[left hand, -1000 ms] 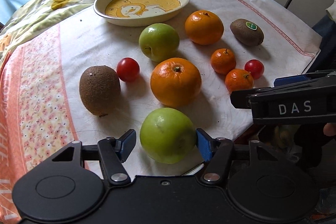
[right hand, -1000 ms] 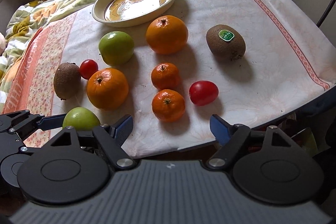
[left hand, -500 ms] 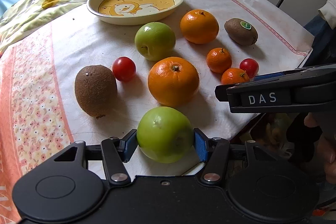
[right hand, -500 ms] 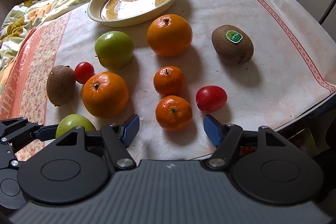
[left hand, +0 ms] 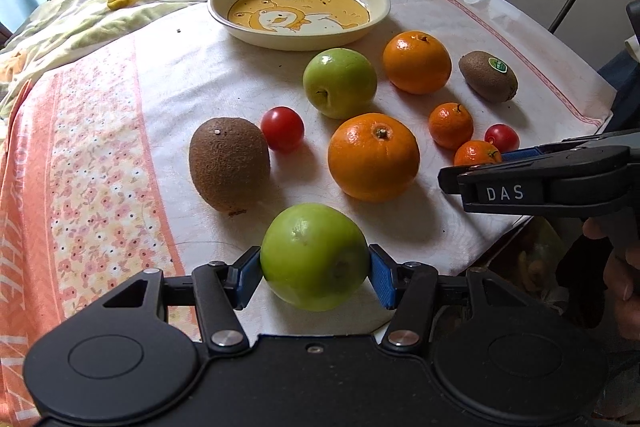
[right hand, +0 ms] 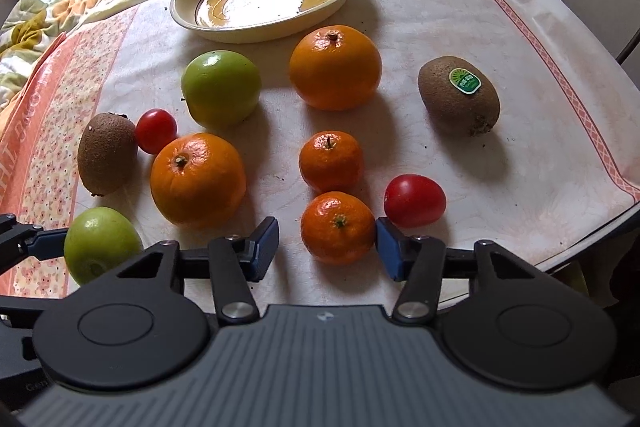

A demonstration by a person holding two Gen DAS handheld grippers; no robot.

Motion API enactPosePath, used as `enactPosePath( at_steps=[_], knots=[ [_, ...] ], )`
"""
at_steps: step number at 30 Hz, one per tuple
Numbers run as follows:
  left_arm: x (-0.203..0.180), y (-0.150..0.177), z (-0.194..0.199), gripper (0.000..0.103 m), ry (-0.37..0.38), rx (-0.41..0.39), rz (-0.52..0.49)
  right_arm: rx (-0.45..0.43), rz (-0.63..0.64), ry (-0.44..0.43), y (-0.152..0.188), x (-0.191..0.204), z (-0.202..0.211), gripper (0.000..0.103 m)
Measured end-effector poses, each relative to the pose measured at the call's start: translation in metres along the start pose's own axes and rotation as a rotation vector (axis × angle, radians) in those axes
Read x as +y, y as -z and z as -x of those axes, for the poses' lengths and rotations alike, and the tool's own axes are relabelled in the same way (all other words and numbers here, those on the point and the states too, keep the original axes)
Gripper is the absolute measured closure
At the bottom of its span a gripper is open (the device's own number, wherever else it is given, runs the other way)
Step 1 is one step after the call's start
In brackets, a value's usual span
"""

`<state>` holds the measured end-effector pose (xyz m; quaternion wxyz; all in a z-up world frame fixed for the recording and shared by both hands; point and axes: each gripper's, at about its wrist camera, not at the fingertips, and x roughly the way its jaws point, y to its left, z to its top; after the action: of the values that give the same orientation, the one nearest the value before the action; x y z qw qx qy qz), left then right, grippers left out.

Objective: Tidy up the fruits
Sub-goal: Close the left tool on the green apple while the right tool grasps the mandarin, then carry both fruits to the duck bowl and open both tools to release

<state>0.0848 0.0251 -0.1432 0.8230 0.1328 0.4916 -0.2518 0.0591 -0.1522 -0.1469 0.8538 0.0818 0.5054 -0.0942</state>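
right tool [right hand: 327, 247] | closing around small mandarin [right hand: 338, 227] | left pad possibly not touching

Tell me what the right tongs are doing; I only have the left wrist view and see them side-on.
Observer: The right tongs straddle the nearest small mandarin; they have just been closing.
Operator: Report the grip.
Observer: Not clamped yet: the right pad touches the mandarin, the left pad stands clear of it.
Operator: Check the tomato beside it.
Observer: The red tomato lies outside the tongs, just beyond the right pad.
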Motion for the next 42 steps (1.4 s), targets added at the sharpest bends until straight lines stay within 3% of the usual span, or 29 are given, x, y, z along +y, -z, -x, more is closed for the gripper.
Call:
enactPosePath(
  at_steps=[1, 10, 22, 31, 42],
  knots=[
    [0.001, 0.0, 0.0, 0.043, -0.001, -0.003, 0.006, -0.002, 0.015, 0.01, 0.0, 0.0, 0.0, 0.049],
    [0.006, 0.0, 0.013, 0.043, -0.007, -0.038, 0.039, -0.034, 0.046, 0.005, 0.0, 0.002, 0.015, 0.049],
    [0.008, -0.022, 0.077, 0.042, -0.019, -0.138, 0.091, -0.11, 0.059, -0.052, -0.021, 0.01, 0.078, 0.049],
    [0.018, -0.068, 0.103, 0.042, -0.021, -0.24, 0.116, -0.191, 0.112, -0.091, -0.075, 0.007, 0.106, 0.049],
    [0.029, -0.148, 0.078, 0.042, -0.077, -0.287, 0.167, -0.208, 0.18, -0.168, -0.169, -0.012, 0.073, 0.049]
  ],
)
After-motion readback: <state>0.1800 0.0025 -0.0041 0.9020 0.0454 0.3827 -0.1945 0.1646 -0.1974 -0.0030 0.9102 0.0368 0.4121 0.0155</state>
